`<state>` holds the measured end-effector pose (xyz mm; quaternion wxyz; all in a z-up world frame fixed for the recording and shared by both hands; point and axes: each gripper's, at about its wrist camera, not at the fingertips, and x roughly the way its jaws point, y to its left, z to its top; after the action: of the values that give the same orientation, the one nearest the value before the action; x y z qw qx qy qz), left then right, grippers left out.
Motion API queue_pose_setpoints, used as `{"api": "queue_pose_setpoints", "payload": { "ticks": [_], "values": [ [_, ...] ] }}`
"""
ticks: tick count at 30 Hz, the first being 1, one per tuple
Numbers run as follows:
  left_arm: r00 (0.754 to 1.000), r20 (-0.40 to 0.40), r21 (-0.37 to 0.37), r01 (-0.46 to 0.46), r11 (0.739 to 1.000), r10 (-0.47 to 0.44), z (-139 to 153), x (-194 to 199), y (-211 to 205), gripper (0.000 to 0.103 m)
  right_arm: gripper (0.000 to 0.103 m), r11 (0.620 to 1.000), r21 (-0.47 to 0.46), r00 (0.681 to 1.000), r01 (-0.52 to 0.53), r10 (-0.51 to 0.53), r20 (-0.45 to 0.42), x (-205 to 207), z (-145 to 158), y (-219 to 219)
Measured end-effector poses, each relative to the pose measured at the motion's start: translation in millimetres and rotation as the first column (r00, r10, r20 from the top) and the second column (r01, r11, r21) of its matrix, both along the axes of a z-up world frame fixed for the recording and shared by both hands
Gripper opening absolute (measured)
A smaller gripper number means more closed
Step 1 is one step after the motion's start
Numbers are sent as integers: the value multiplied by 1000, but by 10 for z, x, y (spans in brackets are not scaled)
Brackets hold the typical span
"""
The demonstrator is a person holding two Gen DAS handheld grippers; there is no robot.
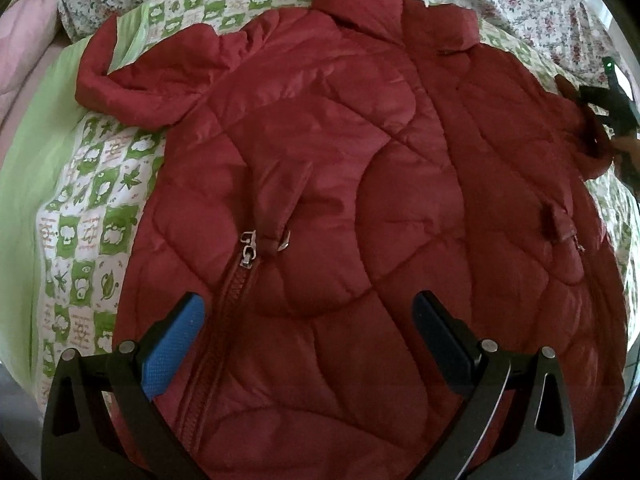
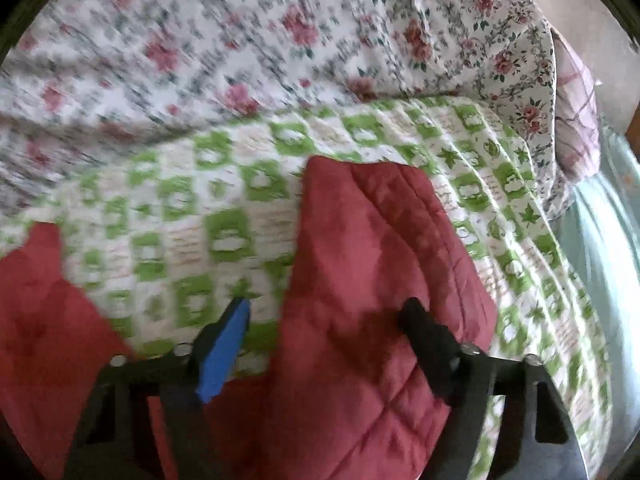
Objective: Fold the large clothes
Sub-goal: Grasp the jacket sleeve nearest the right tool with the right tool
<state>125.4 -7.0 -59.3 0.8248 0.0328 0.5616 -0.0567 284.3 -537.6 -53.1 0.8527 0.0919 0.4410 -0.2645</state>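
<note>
I see the green checked quilt (image 1: 92, 216) at nine o'clock in my left camera, and the big red puffy jacket (image 1: 360, 208) lies spread flat on it, front side up. Its zipper pull (image 1: 247, 249) sits near the middle, with one sleeve (image 1: 132, 92) curled up at ten o'clock. My left gripper (image 1: 308, 312) hangs over the jacket's lower part with its blue pads wide apart — it holds nothing.

In my blurry right camera, the flowery sheet (image 2: 240, 40) fills twelve o'clock. My right gripper (image 2: 324, 316) is about half open over the other sleeve (image 2: 372, 260) — red cloth lies between the fingers, but the pads are not pressing it.
</note>
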Motion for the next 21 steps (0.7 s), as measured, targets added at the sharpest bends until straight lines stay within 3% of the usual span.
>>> {"api": "queue_pose_setpoints", "payload": {
  "ticks": [1, 3, 10, 14, 21],
  "values": [
    [1000, 0, -2, -2, 1000, 2, -2, 4, 13, 103, 49, 999, 34, 1000, 2, -2, 6, -2, -42, -54],
    [1000, 4, -1, -9, 1000, 9, -2, 2, 38, 103, 19, 999, 50, 999, -6, 5, 34, -57, -3, -39],
    [999, 22, -26, -24, 999, 24, 22, 24, 81, 103, 12, 979, 79, 969, -186, 169, 178, -330, 374, 578],
    [999, 41, -36, -17, 999, 18, 89, -20, 82, 103, 12, 943, 89, 926, -321, 292, 241, -479, 564, 1156],
    [998, 56, -53, -18, 998, 21, 162, -67, 174, 103, 12, 864, 140, 853, -484, 430, 297, -574, 561, 1960]
  ]
}}
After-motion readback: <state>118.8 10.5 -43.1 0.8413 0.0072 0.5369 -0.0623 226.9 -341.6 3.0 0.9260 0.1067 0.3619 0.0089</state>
